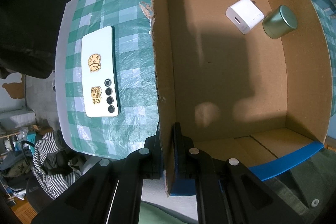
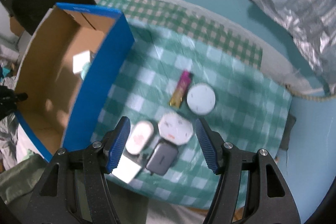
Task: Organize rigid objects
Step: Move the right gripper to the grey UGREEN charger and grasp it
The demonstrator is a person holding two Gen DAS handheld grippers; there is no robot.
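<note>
We've got the left gripper clamped on the near wall of the blue-edged cardboard box, where the white charger cube and green round tin already sit. The right gripper hangs open and empty over the clutter on the checked cloth, so we're mid-reach; next it probably drops onto the white octagonal case just below, with the round white disc and pink-and-gold lighter waiting further out.
</note>
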